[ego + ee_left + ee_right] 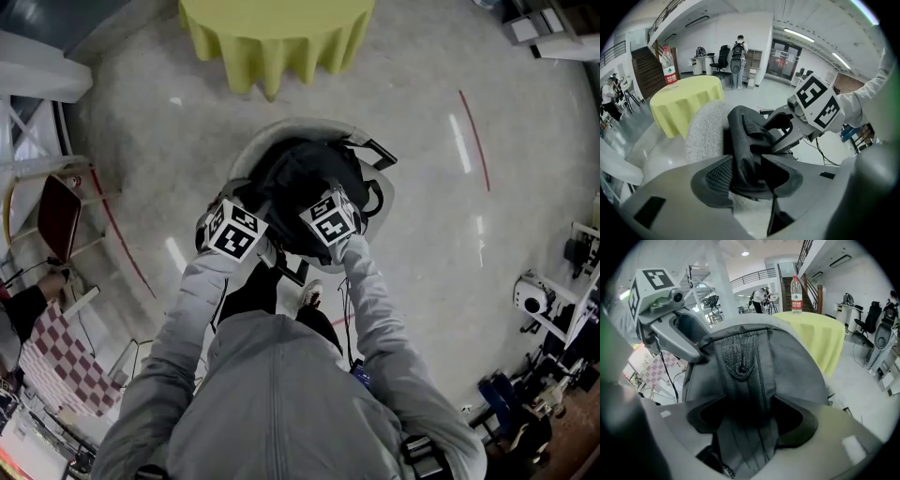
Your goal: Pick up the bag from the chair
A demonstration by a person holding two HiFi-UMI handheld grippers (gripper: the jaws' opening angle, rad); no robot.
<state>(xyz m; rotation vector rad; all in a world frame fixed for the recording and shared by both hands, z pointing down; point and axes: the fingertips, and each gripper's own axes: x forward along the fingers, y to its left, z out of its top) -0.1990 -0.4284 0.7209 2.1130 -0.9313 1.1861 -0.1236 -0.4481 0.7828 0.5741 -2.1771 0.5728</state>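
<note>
A black bag [305, 183] lies on the seat of a round white chair [281, 128] directly in front of me. Both grippers are down on it, side by side. My left gripper [750, 176] is shut on a black padded strap of the bag [745, 140], next to the chair's grey fabric back [705, 136]. My right gripper [752, 420] is shut on a wide grey-black strap [743, 380] that runs up between its jaws. In the head view only the marker cubes of the left gripper [234, 232] and the right gripper [330, 217] show; the jaws are hidden under them.
A round table with a yellow-green cloth [277, 33] stands just beyond the chair, with a water bottle [797, 294] on it. A dark red chair [58, 216] and a checked cloth [61, 361] are at the left. Equipment on stands [544, 309] lines the right side.
</note>
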